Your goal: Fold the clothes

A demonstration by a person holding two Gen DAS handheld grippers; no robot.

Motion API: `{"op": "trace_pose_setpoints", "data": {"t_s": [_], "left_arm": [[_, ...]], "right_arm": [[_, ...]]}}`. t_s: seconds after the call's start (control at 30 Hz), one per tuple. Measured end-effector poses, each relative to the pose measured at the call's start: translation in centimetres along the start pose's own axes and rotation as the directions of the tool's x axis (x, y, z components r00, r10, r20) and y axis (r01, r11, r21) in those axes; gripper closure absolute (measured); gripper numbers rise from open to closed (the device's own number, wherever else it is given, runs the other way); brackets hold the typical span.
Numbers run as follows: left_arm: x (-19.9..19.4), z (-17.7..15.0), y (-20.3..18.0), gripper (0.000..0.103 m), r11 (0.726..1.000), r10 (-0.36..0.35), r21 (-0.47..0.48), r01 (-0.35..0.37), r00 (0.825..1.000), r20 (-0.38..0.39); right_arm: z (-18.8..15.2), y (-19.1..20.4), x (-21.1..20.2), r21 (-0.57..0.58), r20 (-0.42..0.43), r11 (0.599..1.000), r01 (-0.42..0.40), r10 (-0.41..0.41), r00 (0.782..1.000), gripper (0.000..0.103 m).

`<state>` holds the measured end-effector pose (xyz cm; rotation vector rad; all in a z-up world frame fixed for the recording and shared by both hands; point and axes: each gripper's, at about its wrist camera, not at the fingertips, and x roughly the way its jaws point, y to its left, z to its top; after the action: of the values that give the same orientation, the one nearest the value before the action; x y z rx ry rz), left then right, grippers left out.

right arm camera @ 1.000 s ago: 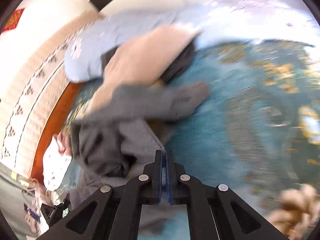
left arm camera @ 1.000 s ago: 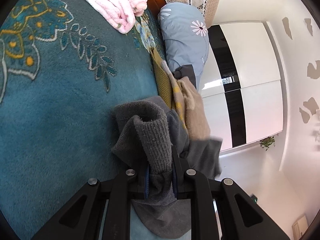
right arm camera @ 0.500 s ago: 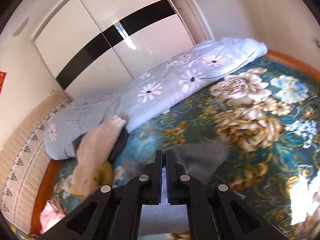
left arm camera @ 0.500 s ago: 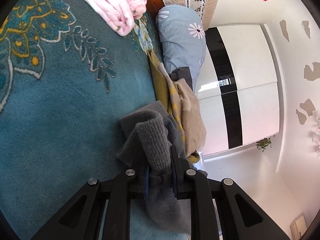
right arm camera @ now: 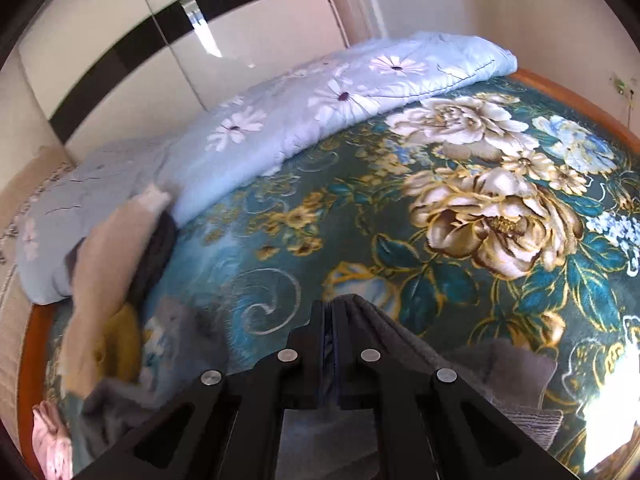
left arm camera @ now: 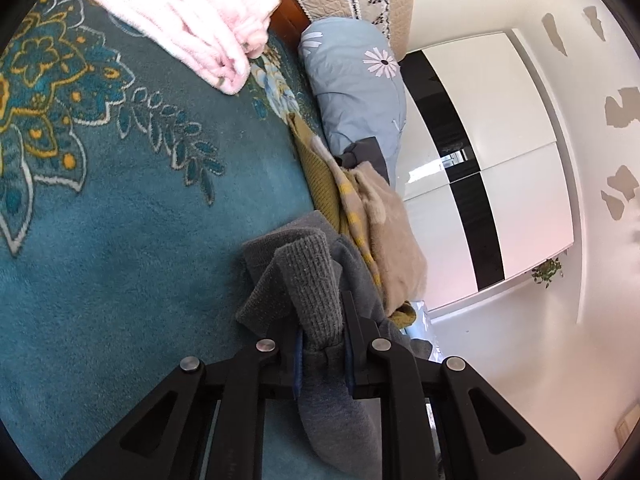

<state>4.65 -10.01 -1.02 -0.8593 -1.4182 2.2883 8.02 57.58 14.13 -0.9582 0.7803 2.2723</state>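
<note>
Between left hand-held gripper (left arm camera: 322,334) pads: grey sweater (left arm camera: 308,276) cuff, pinched (soft, limp knit); right hand-held gripper (right arm camera: 331,320) clamps its hem.

Teal flowery bedspread (right arm camera: 460,280) on the bed, light blue daisy quilt (right arm camera: 304,120) rolled along its edge, white-and-black wardrobe (left arm camera: 492,160) behind.

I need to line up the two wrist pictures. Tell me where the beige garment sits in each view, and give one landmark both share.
Left wrist: the beige garment lies right of centre, on the yellow knit, just below the blue floral quilt.
Right wrist: the beige garment is at the left edge, draped against the same quilt.
Shared landmark: the white wardrobe with a black stripe.
</note>
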Motion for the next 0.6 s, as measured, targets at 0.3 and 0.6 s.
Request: {"op": "trace_pose_setpoints", "data": {"t_s": [0.3, 0.6], "left_arm": [[0.4, -0.1, 0.2, 0.087, 1.000, -0.009, -0.019, 0.009, 1.000, -0.021], [0.5, -0.1, 0.1, 0.087, 1.000, -0.014, -0.028, 0.013, 1.000, -0.028]], "right_arm": [[1.2, -5.2, -2.6, 0.110, 0.033, 0.965, -0.237, 0.235, 0.971, 0.058], [-3.0, -13.8, -6.0, 0.119, 0.026, 0.981, -0.154, 0.151, 0.988, 0.056]]}}
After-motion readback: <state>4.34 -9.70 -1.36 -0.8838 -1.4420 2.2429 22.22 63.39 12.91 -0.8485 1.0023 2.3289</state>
